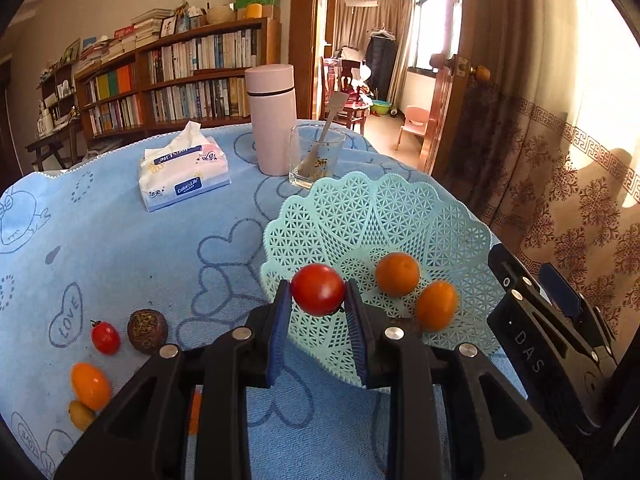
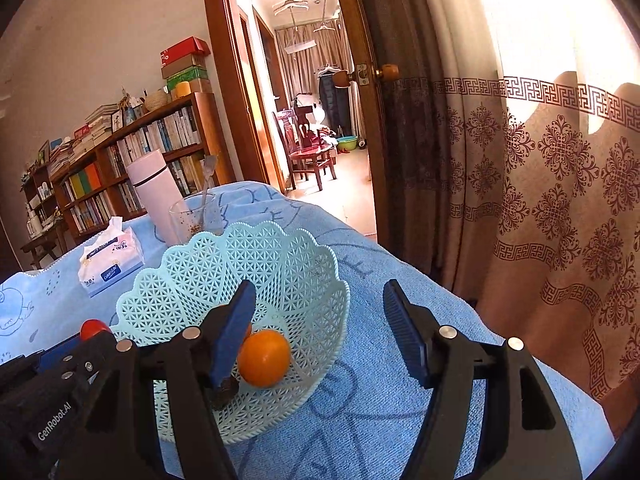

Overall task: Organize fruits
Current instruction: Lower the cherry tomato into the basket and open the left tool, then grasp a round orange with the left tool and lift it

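My left gripper (image 1: 318, 312) is shut on a red cherry tomato (image 1: 317, 289) and holds it just above the near rim of the pale green lattice basket (image 1: 360, 216). Two orange fruits (image 1: 397, 273) lie inside the basket. On the blue cloth at the left lie a small red tomato (image 1: 105, 337), a dark brown round fruit (image 1: 147, 330), an orange fruit (image 1: 91, 385) and a small yellowish one (image 1: 81, 414). My right gripper (image 2: 320, 332) is open and empty over the basket (image 2: 256, 264), where an orange fruit (image 2: 265, 357) shows. The held tomato (image 2: 93, 328) appears at left.
A pink flask (image 1: 271, 118), a glass with a spoon (image 1: 316, 156) and a tissue pack (image 1: 182, 168) stand behind the basket. The table edge drops off at the right, by a patterned curtain (image 2: 540, 208). A bookshelf and an open doorway lie beyond.
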Tool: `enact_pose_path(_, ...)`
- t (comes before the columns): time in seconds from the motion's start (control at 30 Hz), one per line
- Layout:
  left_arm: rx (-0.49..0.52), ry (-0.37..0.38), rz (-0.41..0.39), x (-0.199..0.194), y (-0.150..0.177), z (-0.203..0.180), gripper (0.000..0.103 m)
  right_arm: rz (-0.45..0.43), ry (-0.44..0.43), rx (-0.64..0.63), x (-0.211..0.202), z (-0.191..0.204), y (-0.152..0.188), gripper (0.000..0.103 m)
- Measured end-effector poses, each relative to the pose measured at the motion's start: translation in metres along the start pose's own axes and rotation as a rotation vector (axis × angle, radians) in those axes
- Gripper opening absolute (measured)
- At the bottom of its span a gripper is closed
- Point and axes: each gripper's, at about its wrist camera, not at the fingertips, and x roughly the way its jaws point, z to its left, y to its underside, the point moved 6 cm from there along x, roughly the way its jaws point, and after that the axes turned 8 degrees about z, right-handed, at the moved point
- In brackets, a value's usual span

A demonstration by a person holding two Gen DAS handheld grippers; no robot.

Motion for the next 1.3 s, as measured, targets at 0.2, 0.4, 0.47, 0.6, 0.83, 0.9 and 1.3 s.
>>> enact_pose_path(0.2, -0.017, 0.011, -0.026, -0.002, -0.001, 0.005, 0.069, -0.013, 0.008, 0.046, -0.001, -0.009, -0.003, 0.079)
enact_pose_path(0.4, -0.069, -0.037, -0.028, -0.014, 0.006, 0.031, 0.069, -0.018, 0.008, 0.050, -0.002, -0.009, -0.004, 0.079)
enact_pose_path(0.47, -0.085, -0.059, -0.030, -0.019, 0.008, 0.040, 0.069, -0.021, 0.006, 0.048, -0.003, -0.009, -0.004, 0.081)
enact_pose_path(0.6, -0.140, -0.094, -0.022, -0.030, 0.015, 0.061, 0.074, -0.028, 0.003, 0.044, -0.005, -0.008, -0.004, 0.083)
enact_pose_path(0.83, -0.203, -0.153, -0.025, -0.056, 0.028, 0.095, 0.077, -0.030, -0.015, 0.035, -0.010, -0.007, -0.005, 0.083)
enact_pose_path(0.9, -0.217, -0.166, -0.028, -0.063, 0.033, 0.104, 0.077, -0.027, -0.027, 0.027, -0.013, -0.004, -0.005, 0.083)
enact_pose_path(1.3, -0.319, -0.258, -0.034, -0.094, 0.052, 0.164, 0.079, 0.061, -0.186, -0.008, -0.030, 0.026, -0.002, 0.087)
